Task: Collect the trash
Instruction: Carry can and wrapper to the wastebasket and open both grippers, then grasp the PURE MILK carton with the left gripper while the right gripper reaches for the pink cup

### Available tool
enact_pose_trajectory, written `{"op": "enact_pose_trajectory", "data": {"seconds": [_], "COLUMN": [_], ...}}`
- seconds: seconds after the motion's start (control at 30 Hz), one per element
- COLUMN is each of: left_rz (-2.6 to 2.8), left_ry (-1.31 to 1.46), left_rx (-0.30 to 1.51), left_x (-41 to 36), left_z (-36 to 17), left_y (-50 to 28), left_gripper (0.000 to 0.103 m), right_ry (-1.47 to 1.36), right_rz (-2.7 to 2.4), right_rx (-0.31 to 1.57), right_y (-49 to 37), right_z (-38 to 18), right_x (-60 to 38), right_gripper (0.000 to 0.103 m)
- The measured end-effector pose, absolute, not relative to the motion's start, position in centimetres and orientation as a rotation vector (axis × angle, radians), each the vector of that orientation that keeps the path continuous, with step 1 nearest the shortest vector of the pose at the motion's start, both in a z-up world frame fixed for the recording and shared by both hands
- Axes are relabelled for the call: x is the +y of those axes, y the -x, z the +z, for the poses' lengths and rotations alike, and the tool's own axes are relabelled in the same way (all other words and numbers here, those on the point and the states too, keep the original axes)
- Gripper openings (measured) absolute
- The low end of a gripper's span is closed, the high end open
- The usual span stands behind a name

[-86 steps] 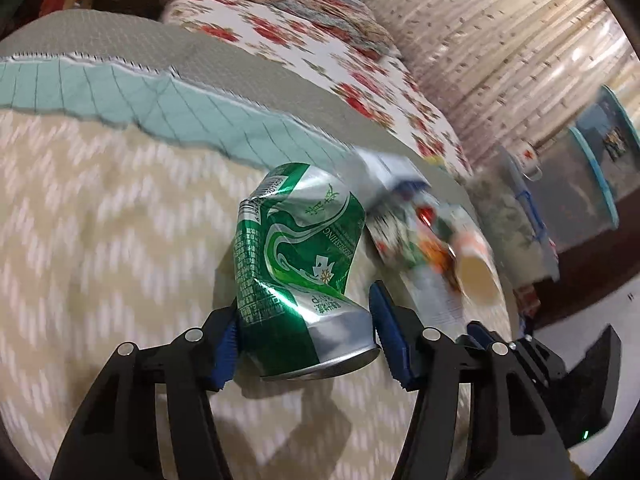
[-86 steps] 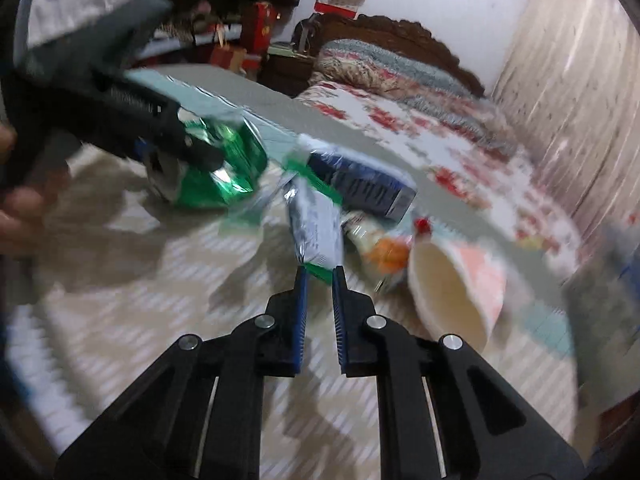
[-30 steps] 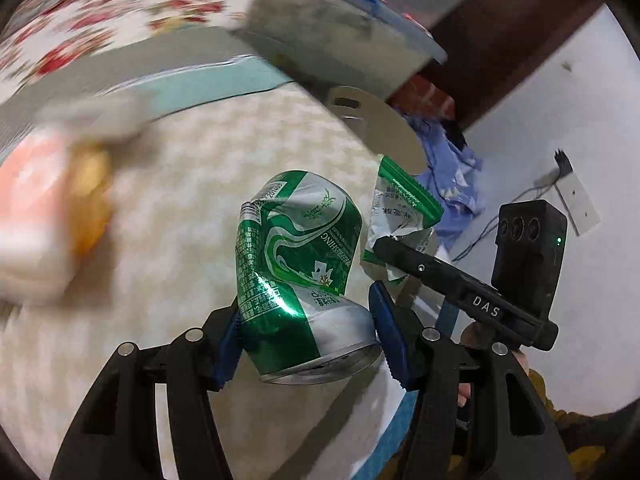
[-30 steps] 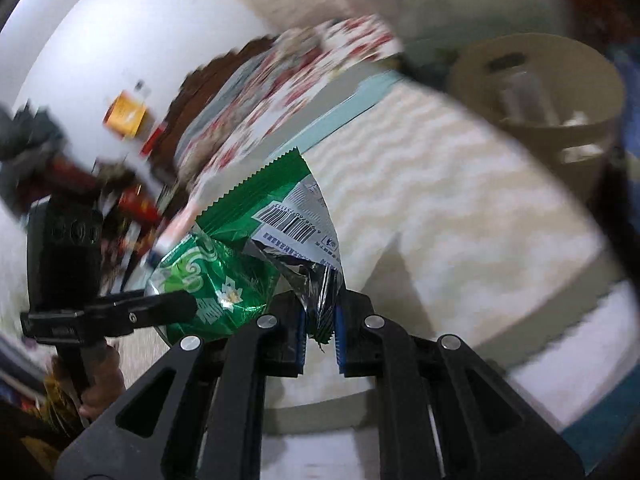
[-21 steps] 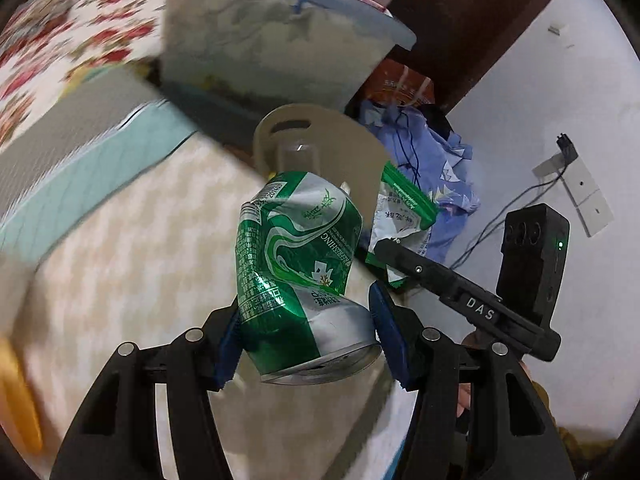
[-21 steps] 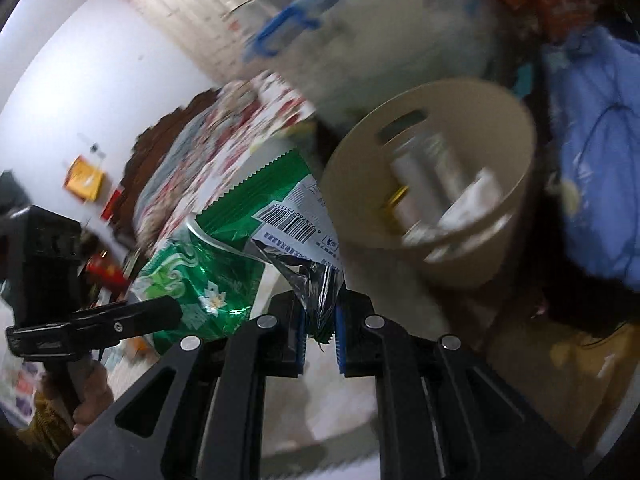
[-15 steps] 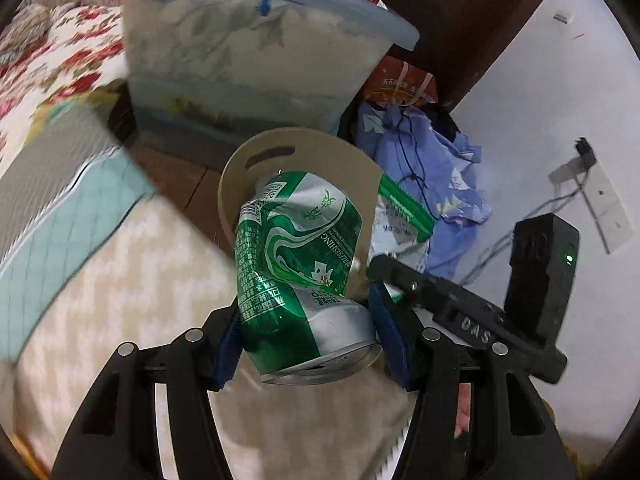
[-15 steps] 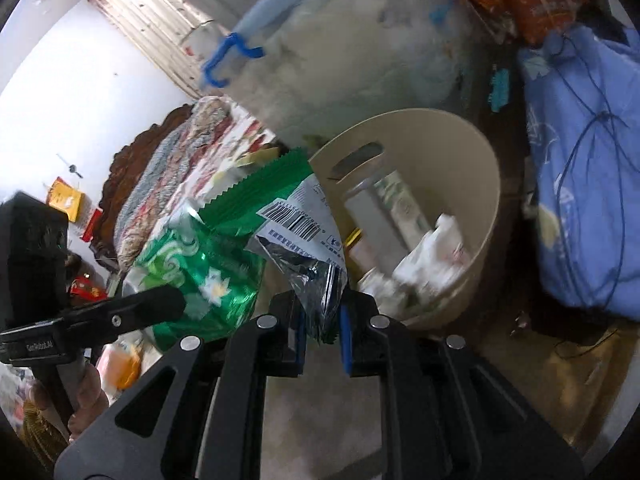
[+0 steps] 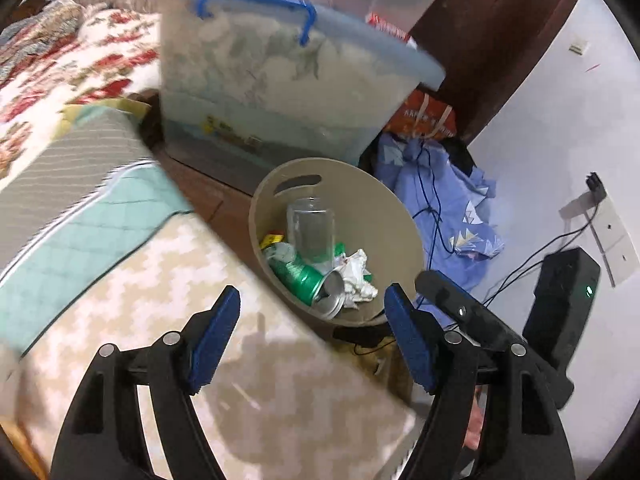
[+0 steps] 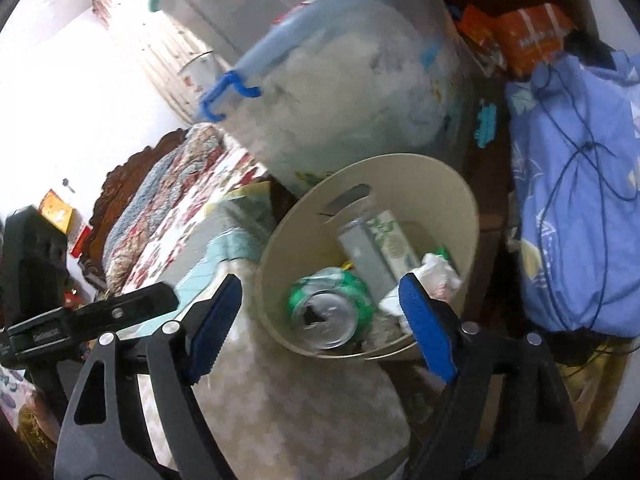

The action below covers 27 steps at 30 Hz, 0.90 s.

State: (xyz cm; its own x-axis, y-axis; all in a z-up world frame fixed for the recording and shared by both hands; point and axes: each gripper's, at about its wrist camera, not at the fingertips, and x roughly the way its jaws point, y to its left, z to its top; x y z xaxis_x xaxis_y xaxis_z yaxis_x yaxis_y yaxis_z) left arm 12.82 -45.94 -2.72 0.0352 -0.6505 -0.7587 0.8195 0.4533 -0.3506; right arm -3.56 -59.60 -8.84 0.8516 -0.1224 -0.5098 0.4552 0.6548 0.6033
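Trash bin [image 9: 400,216] (green can [image 9: 308,280] inside) stands beyond the bed edge [image 9: 224,236], both grippers' fingers just opened wide, empty.

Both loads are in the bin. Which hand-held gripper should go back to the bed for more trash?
Probably left. Both stand open and empty, but the left hand-held gripper hangs over the bedspread; the right is over the bin.

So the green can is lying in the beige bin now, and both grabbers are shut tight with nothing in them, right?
Not quite. The green can does lie in the beige bin, and both grabbers hold nothing, but they are not shut. The left gripper and the right gripper have both just been opening, and their jaws stand wide apart. Each wrist view shows its own blue pads spread with nothing between them.
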Motion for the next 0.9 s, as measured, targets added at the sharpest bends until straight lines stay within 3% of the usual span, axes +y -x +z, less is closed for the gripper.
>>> {"op": "enact_pose_trajectory", "data": {"seconds": [0.57, 0.9], "left_rz": [-0.691, -0.397], "left_ry": [-0.152, -0.1], "left_rx": [0.865, 0.869], "left_x": [-15.4, -4.1], "left_z": [-0.3, -2.3], "left_y": [-13.6, -15.3], "left_gripper": [0.071, 0.071], "right_ry": [-0.751, -0.635], "right_rz": [0.041, 0.203], "right_rx": [0.583, 0.732], "right_y": [-3.8, -7.1], "right_z": [-6.4, -6.9], "right_x": [-43.7, -32.9], "right_gripper": [0.068, 0.066]}}
